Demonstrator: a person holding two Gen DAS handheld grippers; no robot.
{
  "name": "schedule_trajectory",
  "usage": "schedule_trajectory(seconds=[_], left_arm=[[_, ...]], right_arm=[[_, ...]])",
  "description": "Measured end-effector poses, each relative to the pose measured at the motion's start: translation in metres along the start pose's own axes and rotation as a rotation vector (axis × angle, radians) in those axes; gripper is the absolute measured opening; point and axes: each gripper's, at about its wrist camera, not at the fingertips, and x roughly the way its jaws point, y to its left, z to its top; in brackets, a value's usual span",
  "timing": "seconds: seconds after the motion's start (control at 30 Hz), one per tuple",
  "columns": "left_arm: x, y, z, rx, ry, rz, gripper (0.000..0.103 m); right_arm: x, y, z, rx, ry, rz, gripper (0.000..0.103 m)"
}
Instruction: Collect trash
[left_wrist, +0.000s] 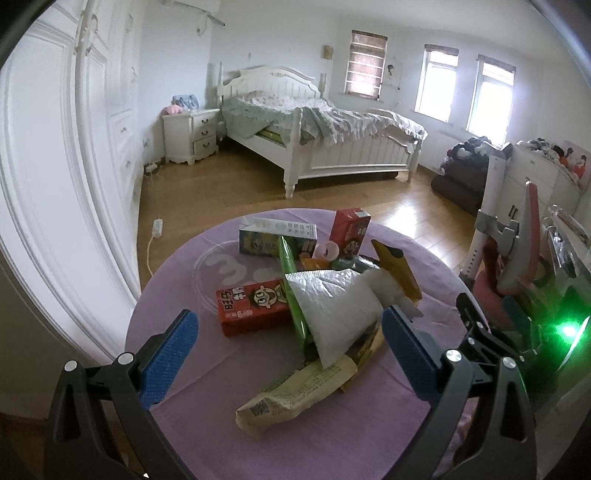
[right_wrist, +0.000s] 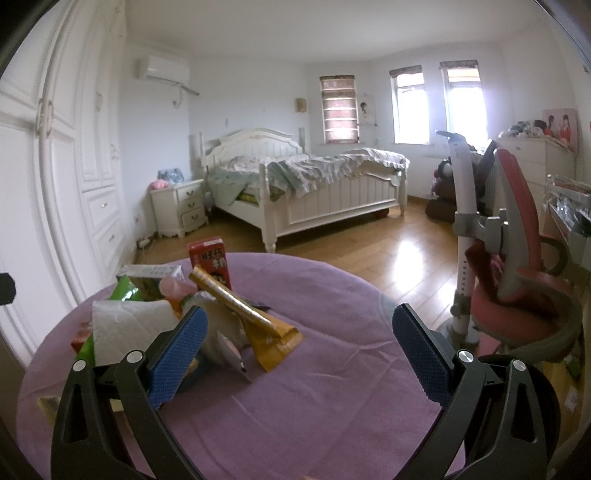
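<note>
Clearly, both tools are seen spread wide and empty above a round table (left_wrist: 177, 424) covered with a purple cloth. The left gripper (left_wrist: 291, 354) is held over the near part of a trash heap, its blue pads (left_wrist: 168, 360) standing on either side of the pile without gripping anything. Between them, a white napkin (left_wrist: 332, 310) is draped over a green wrapper (left_wrist: 293, 295) and a yellowish printed wrapper (left_wrist: 295, 395), the latter reaching toward the near edge of the table. Just left of the napkin, a red carton (left_wrist: 253, 304) is laid flat on the cloth. Farther back, a second red carton (left_wrist: 349, 232) is stood upright, and a blue-and-white box (left_wrist: 277, 236) is set to its left. A gold packet (left_wrist: 397, 269) is propped at a tilt on the right of the heap. The right gripper (right_wrist: 299, 350) is held over bare cloth to the right of the heap, with its left pad (right_wrist: 177, 354) close to the napkin (right_wrist: 129, 328) and the gold packet (right_wrist: 251, 321); whether anything is touched cannot be told. All the trash is thus gathered on the left half of the table in the right wrist view. Beyond the table, a white bed (right_wrist: 314, 184) is seen at the far side of the room, and a pink chair (right_wrist: 517, 266) is placed to the right on the wooden floor.
</note>
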Motion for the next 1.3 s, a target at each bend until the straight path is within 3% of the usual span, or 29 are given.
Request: schedule_trajectory(seconds=[0.7,1.03,1.3], left_arm=[[0.010,0.003,-0.003,-0.003,0.022,-0.012,0.098],[0.021,0.014,-0.004,-0.011,0.034,-0.022,0.098],[0.034,0.020,-0.002,-0.017,0.057,-0.030,0.098]], right_arm=[[0.003,0.000,-0.003,0.007,-0.002,-0.001,0.099],[0.009,-0.022,-0.007,0.108,0.028,0.026,0.099],[0.006,-0.014,-0.006,0.064,0.023,0.015,0.099]])
